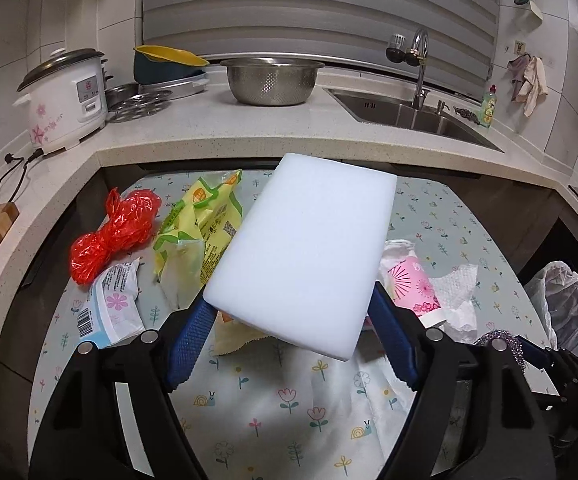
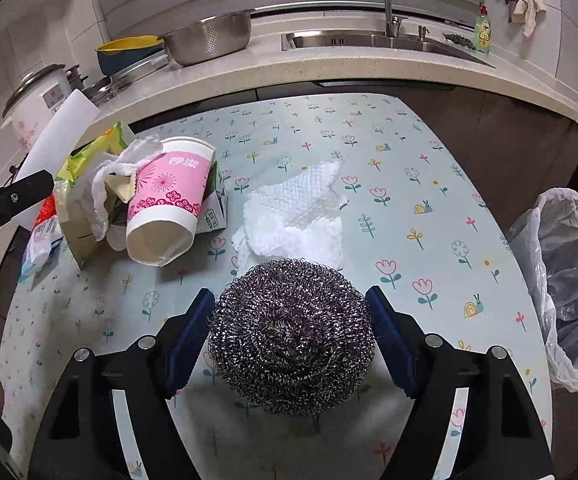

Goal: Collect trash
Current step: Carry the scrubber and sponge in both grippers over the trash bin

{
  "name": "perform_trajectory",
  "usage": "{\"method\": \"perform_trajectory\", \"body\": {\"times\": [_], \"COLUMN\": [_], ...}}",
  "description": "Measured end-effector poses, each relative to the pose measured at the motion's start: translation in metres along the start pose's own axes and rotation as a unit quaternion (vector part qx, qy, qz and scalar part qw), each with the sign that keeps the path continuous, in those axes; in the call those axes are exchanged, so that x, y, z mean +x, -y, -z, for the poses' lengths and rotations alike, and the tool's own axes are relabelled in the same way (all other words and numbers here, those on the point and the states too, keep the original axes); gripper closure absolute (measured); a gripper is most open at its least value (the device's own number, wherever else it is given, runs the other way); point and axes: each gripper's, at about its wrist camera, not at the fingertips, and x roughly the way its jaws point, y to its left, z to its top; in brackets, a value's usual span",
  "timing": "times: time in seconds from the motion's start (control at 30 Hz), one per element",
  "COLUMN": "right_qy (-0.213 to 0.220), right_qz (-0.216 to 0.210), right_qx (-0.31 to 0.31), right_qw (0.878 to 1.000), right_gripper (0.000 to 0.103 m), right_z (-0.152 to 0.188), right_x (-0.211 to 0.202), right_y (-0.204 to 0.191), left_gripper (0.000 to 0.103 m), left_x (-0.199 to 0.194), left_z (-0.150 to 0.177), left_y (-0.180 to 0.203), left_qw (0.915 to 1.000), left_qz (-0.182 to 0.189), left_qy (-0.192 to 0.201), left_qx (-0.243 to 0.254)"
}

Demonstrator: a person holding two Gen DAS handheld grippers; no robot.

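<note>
Pickup step, both hands loaded. Left gripper (image 1: 289, 320) clamped at roughly three-quarter spread on white sponge block (image 1: 301, 248), both blue pads pressed to its near end, block tilted up and clear of the floral cloth (image 1: 269, 408), filling centre of the left-wrist frame. Right gripper (image 2: 291, 332) set about as wide around steel wool scourer (image 2: 291, 336), low centre of the right-wrist frame; left pad touching the coil, right pad at its edge, contact there hard to confirm, so reads as a light grip. Whether scourer is off the cloth: cannot tell. Remaining trash on the table: red plastic bag (image 1: 109, 236) and small printed packet (image 1: 113, 304) at left of the left-wrist frame, yellow-green wrapper (image 1: 197, 232) beside them, pink paper cup (image 2: 169, 200) lying on its side left of centre in the right-wrist frame, crumpled paper towel (image 2: 297, 208) mid-frame just above the scourer. Clear bin bag (image 2: 569, 280) at right edge, off the table, mouth open. Judgement: early in the job, most litter untouched. Next move likely carry to the bag, right hand first as nearer; needs release over the opening, not the rim. Light sponge and springy scourer may slip if grip eases in transit.
</note>
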Motion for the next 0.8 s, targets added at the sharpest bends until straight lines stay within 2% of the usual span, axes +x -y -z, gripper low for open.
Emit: {"method": "perform_trajectory", "body": {"times": [0.37, 0.8], "right_qy": [0.073, 0.145], "right_qz": [0.003, 0.035], "right_qx": [0.018, 0.052], "right_qw": [0.997, 0.987], "right_gripper": [0.030, 0.029], "right_z": [-0.006, 0.007], "right_x": [-0.076, -0.162], "right_y": [0.024, 0.087], "left_gripper": [0.030, 0.030], "left_x": [-0.060, -0.108], "left_z": [-0.004, 0.008], "left_y": [0.040, 0.123], "left_qw": [0.9991, 0.9940], "left_qz": [0.022, 0.071], "left_qy": [0.031, 0.047], "left_qx": [0.019, 0.068]}}
